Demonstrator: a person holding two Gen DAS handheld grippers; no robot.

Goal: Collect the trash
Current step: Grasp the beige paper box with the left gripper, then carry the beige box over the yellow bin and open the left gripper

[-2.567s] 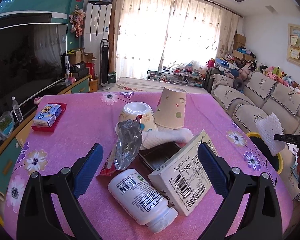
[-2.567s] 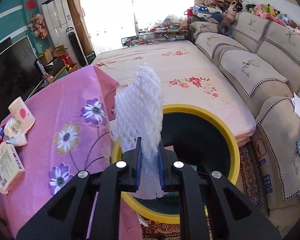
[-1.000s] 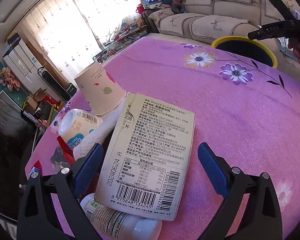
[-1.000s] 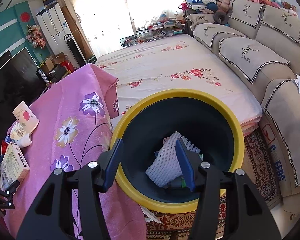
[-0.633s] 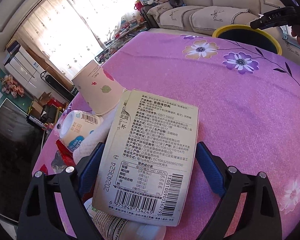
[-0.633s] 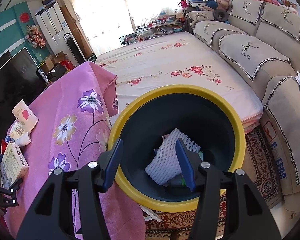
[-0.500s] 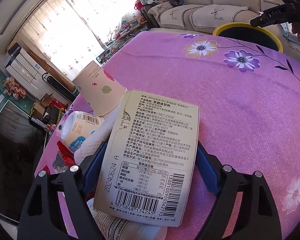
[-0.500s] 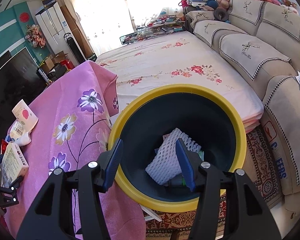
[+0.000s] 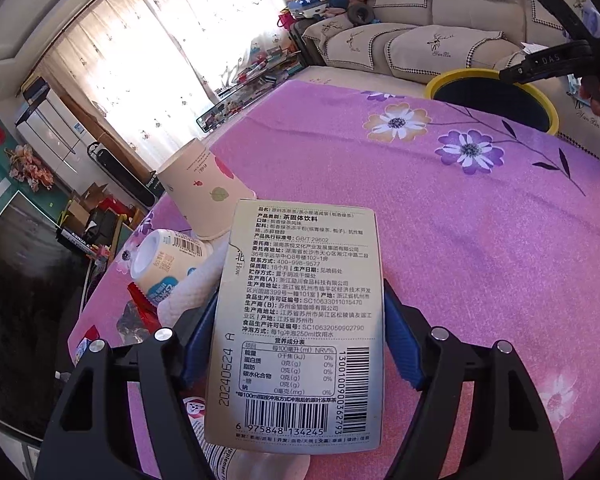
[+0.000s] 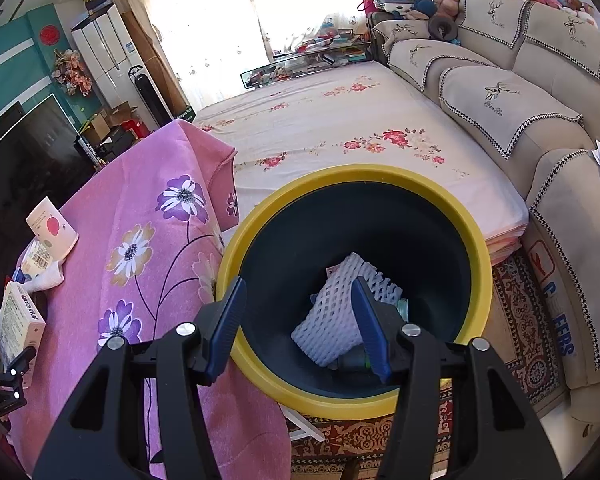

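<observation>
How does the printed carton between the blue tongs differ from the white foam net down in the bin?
The carton is a flat, stiff box covered in print and barcodes; the foam net is soft, plain white mesh. The carton is on the pink tablecloth, the left tongs closing against its sides; the foam net lies loose inside the yellow-rimmed bin, below the open right tongs. Both look like discarded packaging.

Left gripper [image 9: 298, 344] tilted down over the pink table [image 9: 480, 248], jaws just closing, blue pads [image 9: 398, 354] against both sides of the tea carton [image 9: 300, 320]. Right gripper [image 10: 298, 326] angled down, poised off the table's edge, jaws parted, nothing gripped.
</observation>
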